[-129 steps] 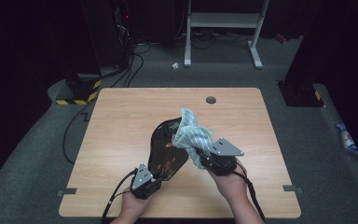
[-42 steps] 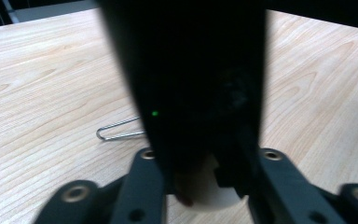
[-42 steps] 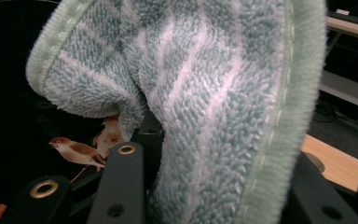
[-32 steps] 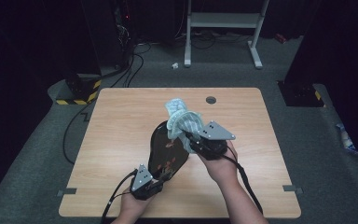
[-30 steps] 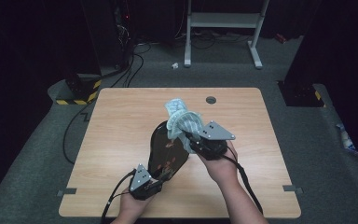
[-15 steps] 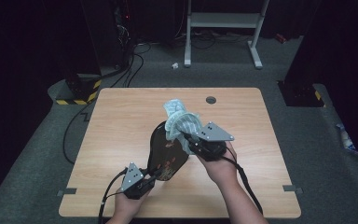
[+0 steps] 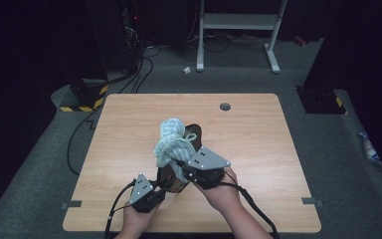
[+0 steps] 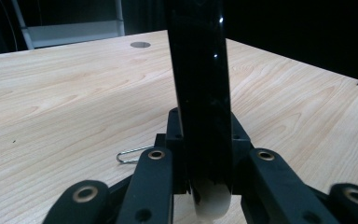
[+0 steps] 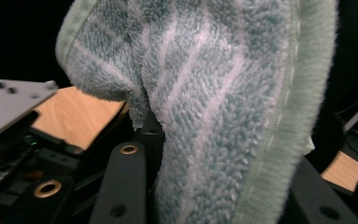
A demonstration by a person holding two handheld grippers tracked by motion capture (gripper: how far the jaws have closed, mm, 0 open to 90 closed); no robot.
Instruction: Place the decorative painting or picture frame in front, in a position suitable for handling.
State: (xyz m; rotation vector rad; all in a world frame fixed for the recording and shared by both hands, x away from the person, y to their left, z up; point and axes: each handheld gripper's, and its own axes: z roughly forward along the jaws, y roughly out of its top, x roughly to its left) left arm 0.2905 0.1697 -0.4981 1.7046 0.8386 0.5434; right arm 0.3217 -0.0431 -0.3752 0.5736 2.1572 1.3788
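A dark oval dish [image 7: 175,175] stands tilted up on edge over the near middle of the wooden table [image 7: 124,134]. My left gripper [image 7: 163,188] is shut on its near rim. In the left gripper view the dish [image 8: 199,70] rises edge-on, black and glossy, from between the jaws of the left gripper [image 8: 205,158]. A green-and-white striped towel [image 7: 172,141] drapes over the dish's top. My right gripper [image 7: 183,168] is shut on the towel from the right. In the right gripper view the towel [image 9: 205,93] hangs up close, bunched between the jaws of the right gripper [image 9: 200,191].
A round cable hole [image 7: 225,106] sits near the table's far edge. A small wire clip [image 8: 133,154] lies on the wood just left of the dish. Cables, a striped black-and-yellow block [image 7: 82,102] and a white stand's base [image 7: 238,22] are on the floor beyond.
The towel and my right gripper have come left and nearer along the dish. The dish now stands steeper, and my left gripper has shifted slightly left, still clamped.
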